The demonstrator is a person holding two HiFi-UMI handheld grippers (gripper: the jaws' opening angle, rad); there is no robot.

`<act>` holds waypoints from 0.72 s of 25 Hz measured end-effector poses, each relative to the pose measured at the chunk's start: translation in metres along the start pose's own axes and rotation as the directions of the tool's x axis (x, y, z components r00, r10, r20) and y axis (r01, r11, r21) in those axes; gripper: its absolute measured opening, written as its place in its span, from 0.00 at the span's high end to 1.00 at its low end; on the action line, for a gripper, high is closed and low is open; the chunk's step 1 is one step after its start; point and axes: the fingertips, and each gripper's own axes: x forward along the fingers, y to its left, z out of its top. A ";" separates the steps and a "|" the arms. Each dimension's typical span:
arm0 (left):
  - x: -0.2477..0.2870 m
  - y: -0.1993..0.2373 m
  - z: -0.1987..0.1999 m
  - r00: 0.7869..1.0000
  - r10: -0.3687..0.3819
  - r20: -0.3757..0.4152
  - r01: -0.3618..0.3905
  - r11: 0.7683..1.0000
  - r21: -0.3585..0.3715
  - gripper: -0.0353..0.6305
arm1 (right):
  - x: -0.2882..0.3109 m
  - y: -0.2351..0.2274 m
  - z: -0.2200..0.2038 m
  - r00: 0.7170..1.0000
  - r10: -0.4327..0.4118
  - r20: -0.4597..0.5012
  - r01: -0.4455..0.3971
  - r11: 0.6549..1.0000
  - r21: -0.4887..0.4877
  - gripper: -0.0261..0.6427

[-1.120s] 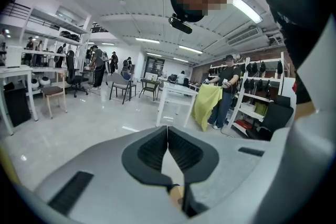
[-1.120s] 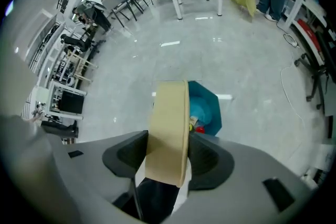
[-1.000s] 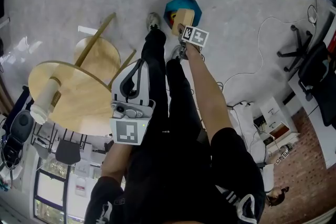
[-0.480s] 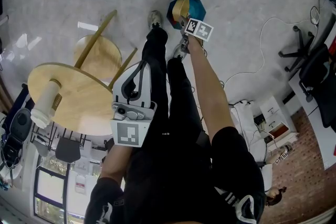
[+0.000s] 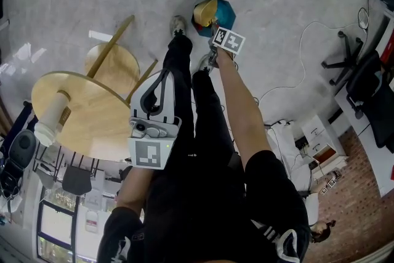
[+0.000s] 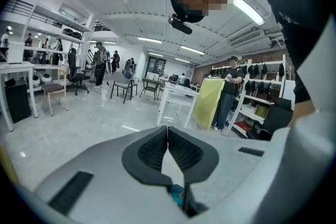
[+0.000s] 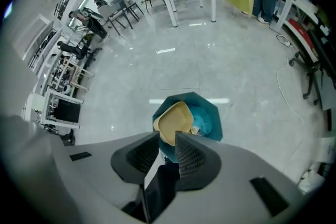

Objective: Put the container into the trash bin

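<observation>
Item: tan container (image 7: 173, 122), shallow and square with rounded corners, lying tilted in the mouth of the teal trash bin (image 5: 225, 9), against the rim on the left in the right gripper view, one edge standing above the rim. It looks to be in the bin but not yet settled flat. Item: right gripper (image 7: 167, 136), pointing steeply down from directly above the bin, so that anything let go falls inside. Its jaws stand partly apart and are closing; the container's near corner shows just past the tips, but the pads do not appear to press on it, so the claw reads as empty. Item: left gripper (image 6: 168, 132), held back near the person's waist, out of the way. Its jaws are together at the tips with nothing between them. Item: round wooden table (image 5: 92, 126), well apart from the bin, with a pale cylinder (image 5: 50, 115) lying at the left edge of the tabletop. Item: low wooden stool (image 5: 114, 68), just beyond the table. Judgement: the task appears nearly complete.
</observation>
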 end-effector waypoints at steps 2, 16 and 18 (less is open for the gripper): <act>-0.006 -0.007 0.007 1.000 0.001 0.016 -0.001 1.000 0.011 0.93 | -0.016 0.001 0.000 1.000 -0.005 0.019 0.006 1.000 -0.023 0.84; -0.152 -0.125 0.096 0.978 0.007 0.208 -0.006 1.000 -0.006 0.93 | -0.290 0.054 -0.004 0.921 0.175 0.348 -0.037 0.929 -0.369 0.92; -0.182 -0.146 0.109 0.973 0.008 0.231 -0.010 1.000 0.008 0.93 | -0.347 0.062 -0.015 0.889 0.225 0.399 -0.037 0.903 -0.428 0.92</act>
